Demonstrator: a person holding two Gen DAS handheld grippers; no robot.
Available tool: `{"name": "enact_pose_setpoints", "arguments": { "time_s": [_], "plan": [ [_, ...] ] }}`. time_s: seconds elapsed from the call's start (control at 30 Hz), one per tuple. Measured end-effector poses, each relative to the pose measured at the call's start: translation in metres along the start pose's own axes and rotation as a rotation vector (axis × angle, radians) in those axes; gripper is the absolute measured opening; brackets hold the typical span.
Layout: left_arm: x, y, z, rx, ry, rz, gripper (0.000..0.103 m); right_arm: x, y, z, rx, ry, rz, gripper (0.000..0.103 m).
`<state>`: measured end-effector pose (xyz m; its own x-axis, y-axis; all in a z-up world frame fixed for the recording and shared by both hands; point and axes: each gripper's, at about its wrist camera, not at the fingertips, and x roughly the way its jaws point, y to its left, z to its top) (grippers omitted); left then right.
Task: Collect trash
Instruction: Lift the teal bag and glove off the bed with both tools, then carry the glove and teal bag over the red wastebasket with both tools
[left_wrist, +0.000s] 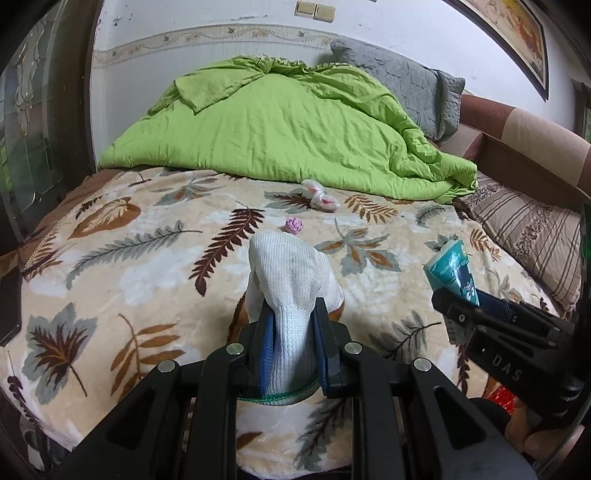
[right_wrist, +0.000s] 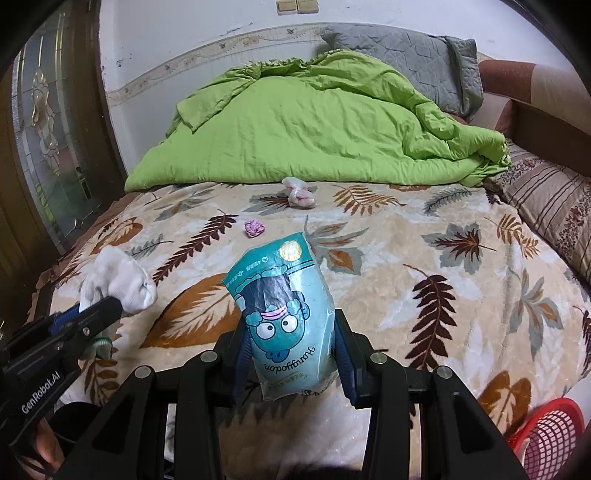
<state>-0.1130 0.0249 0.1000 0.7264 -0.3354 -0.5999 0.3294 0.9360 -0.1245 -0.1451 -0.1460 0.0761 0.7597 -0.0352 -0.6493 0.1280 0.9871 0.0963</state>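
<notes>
Gripping a white sock (left_wrist: 291, 280), the left gripper (left_wrist: 291, 332) is held above the leaf-print blanket (left_wrist: 122, 266). A teal packet (right_wrist: 284, 317) is clamped upright in the right gripper (right_wrist: 291, 354). A pink wad (right_wrist: 254, 228) and crumpled plastic (right_wrist: 299, 194) are seen farther ahead, apart from both.

Red basket (right_wrist: 550, 435), near right: cut off by the picture's edge. Sock (left_wrist: 291, 295): lower end hidden between the jaws. Far pink wad (left_wrist: 293, 225): too small to identify. Packet (right_wrist: 286, 314): small print illegible.
</notes>
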Motion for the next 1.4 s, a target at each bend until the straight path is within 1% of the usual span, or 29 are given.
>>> {"name": "enact_pose_setpoints", "arguments": {
  "time_s": [0.13,0.37,0.5,0.57,0.67,0.77,0.97,1.07,1.23,1.4],
  "plan": [
    [-0.010,-0.005,0.003,0.006,-0.025,-0.006,0.018,-0.008,0.000,-0.004,0.004,0.000,0.011,0.043],
    [-0.008,-0.006,0.001,0.007,-0.015,-0.004,0.018,-0.007,-0.004,-0.003,0.042,0.005,0.034,0.043],
    [0.002,-0.004,-0.001,0.004,-0.008,0.002,0.018,0.007,-0.004,-0.008,0.035,0.033,0.030,0.043],
    [0.012,-0.003,-0.005,0.000,0.008,0.003,0.018,0.016,-0.009,-0.009,0.058,0.058,0.047,0.043],
    [0.026,-0.004,-0.008,0.000,0.030,0.002,0.018,0.025,-0.014,-0.007,0.076,0.071,0.049,0.043],
    [0.039,-0.004,-0.008,-0.004,0.046,-0.005,0.018,0.036,-0.020,-0.006,0.100,0.096,0.061,0.043],
    [0.058,-0.002,-0.008,-0.017,0.076,-0.033,0.018,0.051,-0.020,-0.008,0.103,0.136,0.072,0.043],
    [0.063,-0.002,-0.007,-0.021,0.086,-0.049,0.018,0.055,-0.019,-0.009,0.100,0.148,0.076,0.043],
    [0.067,0.002,-0.005,-0.031,0.093,-0.069,0.018,0.061,-0.023,-0.010,0.130,0.171,0.089,0.043],
    [0.066,0.007,-0.004,-0.044,0.098,-0.072,0.018,0.061,-0.024,-0.009,0.131,0.169,0.089,0.043]
  ]
}}
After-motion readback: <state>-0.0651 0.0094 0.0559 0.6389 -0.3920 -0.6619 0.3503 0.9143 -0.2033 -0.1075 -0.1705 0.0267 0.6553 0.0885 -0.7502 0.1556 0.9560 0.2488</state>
